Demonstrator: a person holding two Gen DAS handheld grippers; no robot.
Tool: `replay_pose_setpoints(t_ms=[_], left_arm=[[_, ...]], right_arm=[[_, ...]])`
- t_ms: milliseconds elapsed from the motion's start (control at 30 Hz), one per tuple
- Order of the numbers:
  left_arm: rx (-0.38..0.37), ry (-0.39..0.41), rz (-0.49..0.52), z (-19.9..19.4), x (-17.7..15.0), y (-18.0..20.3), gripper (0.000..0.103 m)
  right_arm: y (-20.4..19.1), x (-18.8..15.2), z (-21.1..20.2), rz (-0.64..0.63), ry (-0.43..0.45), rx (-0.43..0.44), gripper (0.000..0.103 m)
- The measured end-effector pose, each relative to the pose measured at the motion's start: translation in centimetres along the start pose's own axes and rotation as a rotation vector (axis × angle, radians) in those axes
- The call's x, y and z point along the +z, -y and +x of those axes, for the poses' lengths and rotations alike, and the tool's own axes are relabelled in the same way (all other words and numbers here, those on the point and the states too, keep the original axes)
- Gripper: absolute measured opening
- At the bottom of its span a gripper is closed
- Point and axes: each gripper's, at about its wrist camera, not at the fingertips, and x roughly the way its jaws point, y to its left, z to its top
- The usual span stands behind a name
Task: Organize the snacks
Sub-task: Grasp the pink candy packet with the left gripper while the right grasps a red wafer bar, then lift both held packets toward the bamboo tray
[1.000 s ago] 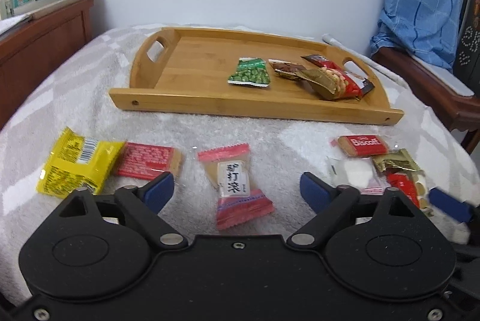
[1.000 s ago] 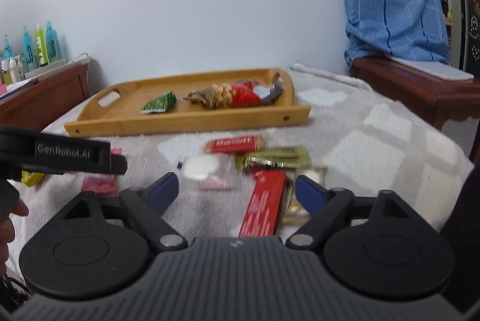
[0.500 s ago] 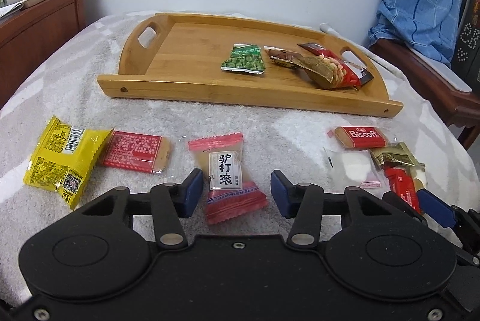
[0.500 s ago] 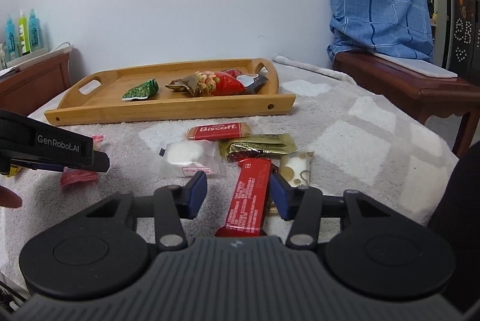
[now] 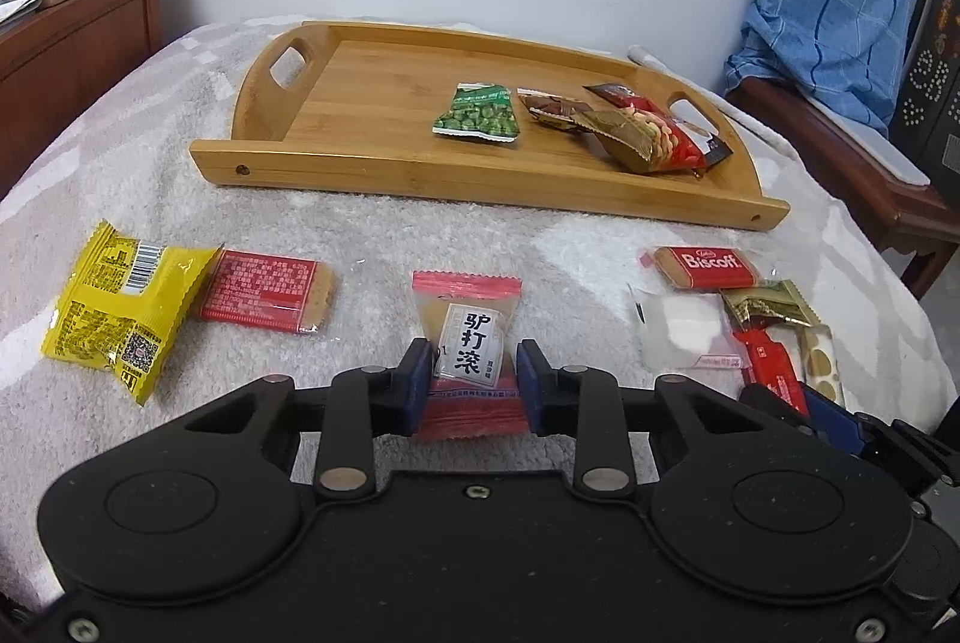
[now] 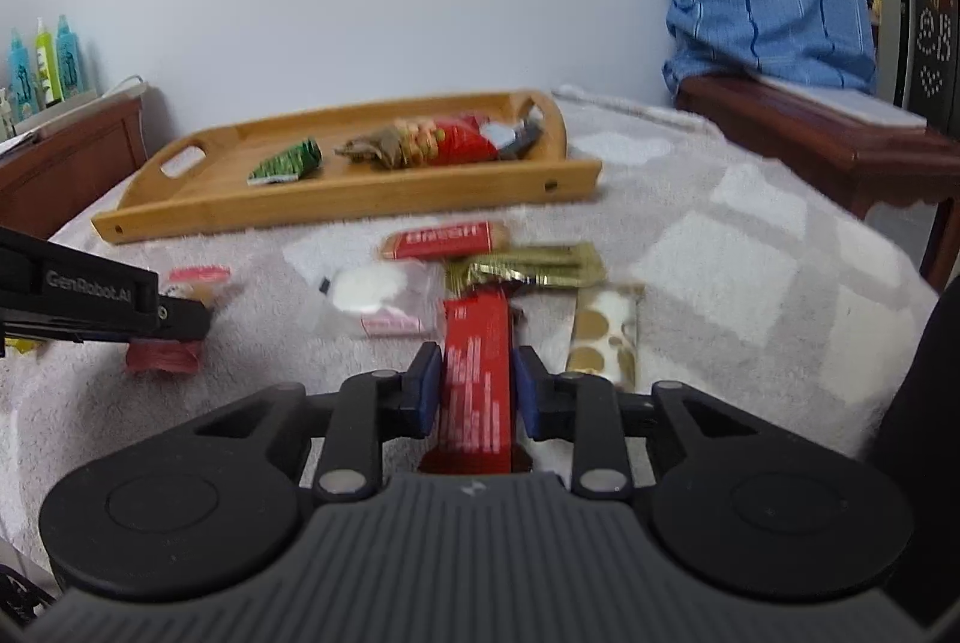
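Note:
My left gripper [image 5: 473,383] is shut on a pink-and-clear candy packet [image 5: 468,337] with black Chinese characters, lying on the grey blanket. My right gripper [image 6: 475,386] is shut on a long red snack bar [image 6: 477,373], also on the blanket. A wooden tray [image 5: 360,114] at the back holds a green pea packet [image 5: 480,119] and a few brown and red wrappers [image 5: 636,132]. The tray [image 6: 336,211] also shows in the right wrist view. The left gripper appears at the left of the right wrist view [image 6: 180,319].
A yellow packet [image 5: 120,313] and a red biscuit pack [image 5: 264,293] lie left. A Biscoff pack [image 5: 705,268], a white candy bag [image 5: 684,325], a gold wrapper [image 5: 768,304] and a gold-dotted packet [image 6: 603,334] lie right. Wooden furniture stands on both sides.
Both grippers went from wide open to shut: the left closed on the pink candy packet, the right on the red bar. Both also moved slightly forward.

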Motion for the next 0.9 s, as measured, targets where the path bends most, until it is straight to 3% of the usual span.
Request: replay_pose_setpoints(t_ms=[167,467,900], left_arm=[[0.000,-0.002,0.009,-0.1,-0.1,0.1,0.029],[-0.014,0.030,0.046,-1.3,0.5,0.5,0.025],[-0.037,0.057,0.025,-2.2,2.5,0.2,0.025]], right_arm=[[-0.1,0.0,-0.2,-0.003,0.007,0.003,0.028],[0.7,0.7,-1.2,0.041,0.047,0.033,0.028],[2.1,2.9,-2.2,0.095,0.114,0.054,0.028]])
